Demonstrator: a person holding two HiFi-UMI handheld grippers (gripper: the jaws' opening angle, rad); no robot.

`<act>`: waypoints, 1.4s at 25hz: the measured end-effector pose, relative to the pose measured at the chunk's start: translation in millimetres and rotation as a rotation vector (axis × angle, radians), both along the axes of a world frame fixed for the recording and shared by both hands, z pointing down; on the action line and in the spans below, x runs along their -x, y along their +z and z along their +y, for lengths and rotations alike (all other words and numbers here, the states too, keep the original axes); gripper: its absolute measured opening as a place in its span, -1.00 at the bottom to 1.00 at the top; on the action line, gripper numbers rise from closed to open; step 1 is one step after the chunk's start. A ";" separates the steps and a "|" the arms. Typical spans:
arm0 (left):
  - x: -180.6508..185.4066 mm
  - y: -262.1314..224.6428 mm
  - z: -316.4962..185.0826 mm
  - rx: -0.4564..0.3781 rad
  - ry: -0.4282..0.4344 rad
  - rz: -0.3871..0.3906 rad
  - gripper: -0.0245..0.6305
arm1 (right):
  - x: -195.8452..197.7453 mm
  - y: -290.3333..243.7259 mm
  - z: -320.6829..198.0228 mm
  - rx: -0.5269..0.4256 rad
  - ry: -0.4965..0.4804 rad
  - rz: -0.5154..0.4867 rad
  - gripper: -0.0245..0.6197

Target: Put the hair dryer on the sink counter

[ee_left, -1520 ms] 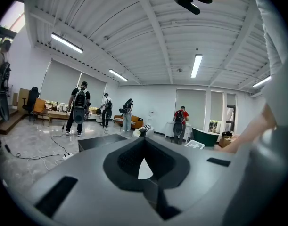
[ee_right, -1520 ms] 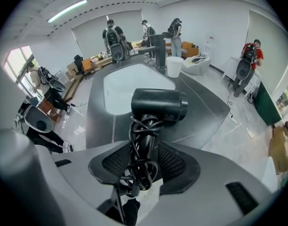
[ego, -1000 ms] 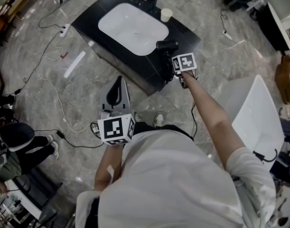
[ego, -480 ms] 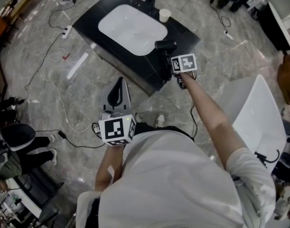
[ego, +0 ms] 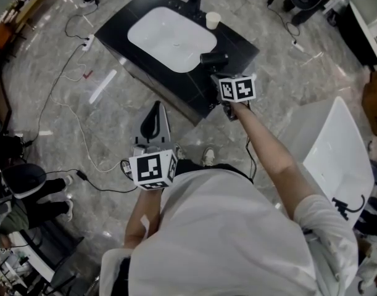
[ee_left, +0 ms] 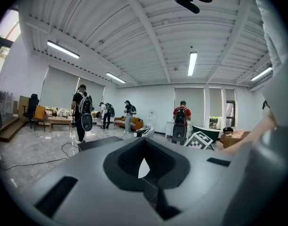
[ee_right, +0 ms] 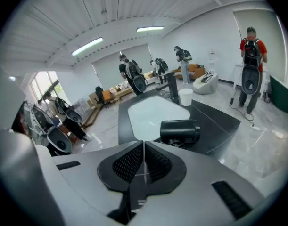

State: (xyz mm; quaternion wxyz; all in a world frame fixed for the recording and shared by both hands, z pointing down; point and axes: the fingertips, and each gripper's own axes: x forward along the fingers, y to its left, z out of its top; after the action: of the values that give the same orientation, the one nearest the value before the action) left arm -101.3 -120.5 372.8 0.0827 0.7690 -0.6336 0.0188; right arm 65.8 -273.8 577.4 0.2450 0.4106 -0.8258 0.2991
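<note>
At the upper middle of the head view stands the black bench with its white basin. The hair dryer already lies on the bench top, at about 4 o'clock from the basin and near the bench's front edge, so the placing looks done; what seems left is only to draw the hands away. The left gripper hangs well apart over the floor, toward 7 o'clock from the bench, its fingers meeting at the tips on nothing. The right gripper sits just beside the dryer at its 5 o'clock; its fingers have just been closing and are now pressed together, empty, the dryer clear ahead of them. A pale cup stands at 2 o'clock from the basin. No brand or wording is legible anywhere; the grippers' cubes bear only black-and-white square markers.
</note>
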 end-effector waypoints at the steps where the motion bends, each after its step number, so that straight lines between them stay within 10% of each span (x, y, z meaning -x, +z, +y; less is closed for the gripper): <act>1: -0.6 0.0 0.2 0.001 0.001 -0.001 -0.92 | 3.8 -6.5 2.1 -0.020 -0.002 -0.041 -0.80; 35: -6.5 2.5 -15.5 0.011 0.004 -0.014 -0.92 | -20.9 -135.0 66.2 -0.481 -0.010 -0.063 -0.80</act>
State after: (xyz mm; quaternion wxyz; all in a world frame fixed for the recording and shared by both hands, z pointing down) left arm -94.9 -136.0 375.3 0.0827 0.7695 -0.6326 0.0279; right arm 86.7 -207.6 442.4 0.1154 0.4434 -0.8826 0.1052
